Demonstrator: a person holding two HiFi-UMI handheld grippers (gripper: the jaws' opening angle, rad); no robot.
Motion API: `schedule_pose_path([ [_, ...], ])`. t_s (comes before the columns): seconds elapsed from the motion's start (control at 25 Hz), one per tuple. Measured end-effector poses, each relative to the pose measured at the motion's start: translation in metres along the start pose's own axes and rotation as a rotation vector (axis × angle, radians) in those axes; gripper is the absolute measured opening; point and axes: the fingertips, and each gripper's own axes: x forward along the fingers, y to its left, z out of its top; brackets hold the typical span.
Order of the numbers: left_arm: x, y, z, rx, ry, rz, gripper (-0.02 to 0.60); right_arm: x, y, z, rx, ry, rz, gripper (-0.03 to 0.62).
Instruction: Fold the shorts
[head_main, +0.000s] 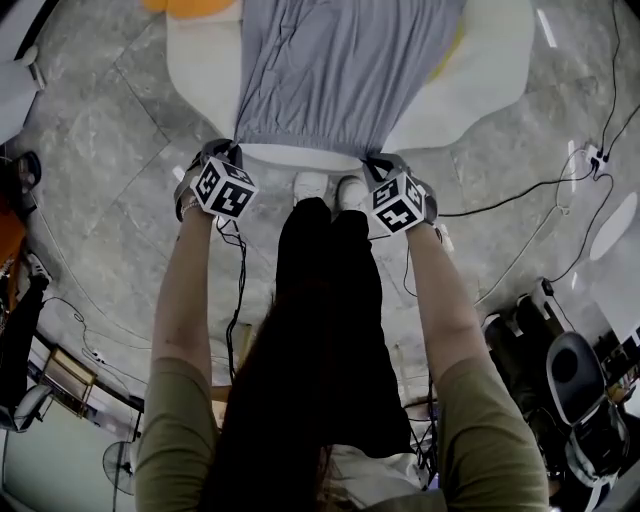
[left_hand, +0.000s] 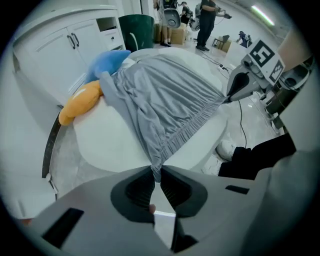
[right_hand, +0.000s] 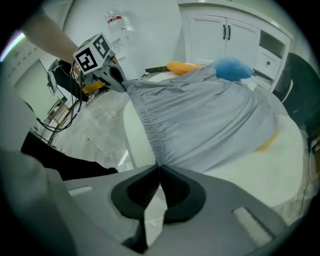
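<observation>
The left gripper (left_hand: 156, 172) is pinched shut on one corner of the waistband of the grey shorts (head_main: 340, 70). The right gripper (right_hand: 159, 169) is clamped on the other corner, so the elastic edge stretches between them across the upper middle of the head view. The shorts lie spread over a white table (head_main: 480, 90) at the top of that view, and in the left gripper view an orange plush item (left_hand: 80, 102) and a blue plush item (left_hand: 111, 61) sit at upper left beside the fabric's far end.

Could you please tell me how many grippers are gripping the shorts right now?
2. The left gripper is shut on the shorts at the waistband's left end, the right gripper at its right end.
</observation>
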Motion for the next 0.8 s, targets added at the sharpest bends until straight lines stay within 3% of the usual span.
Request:
schedule_pose_path([
  [0.24, 0.032, 0.004, -0.02, -0.026, 0.072, -0.009, 0.038, 0.037, 0.0, -0.005, 0.041, 0.066, 0.003, 0.015],
  [0.36, 0.04, 0.003, -0.022, -0.036, 0.077, -0.003, 0.041, 0.039, -0.002, -0.003, 0.102, 0.086, 0.056, 0.02],
  [0.4, 0.041, 0.003, -0.023, -0.046, 0.08, -0.01, 0.062, 0.036, -0.002, 0.0, 0.114, 0.084, 0.078, 0.042],
  [0.44, 0.041, 0.0, -0.026, -0.064, 0.091, -0.032, 0.124, 0.031, -0.002, 0.002, 0.123, 0.081, 0.105, 0.064],
  [0.52, 0.037, -0.013, -0.035, -0.127, 0.138, -0.115, 0.358, 0.019, 0.003, 0.002, 0.141, 0.077, 0.169, 0.241],
  [0.64, 0.022, -0.029, -0.052, -0.269, 0.193, -0.176, 0.405, 0.0, 0.002, 0.001, 0.203, 0.091, 0.217, 0.356],
  [0.8, -0.004, -0.059, -0.061, -0.499, 0.17, -0.19, 0.407, -0.031, -0.034, 0.011, 0.371, 0.05, 0.153, 0.356],
])
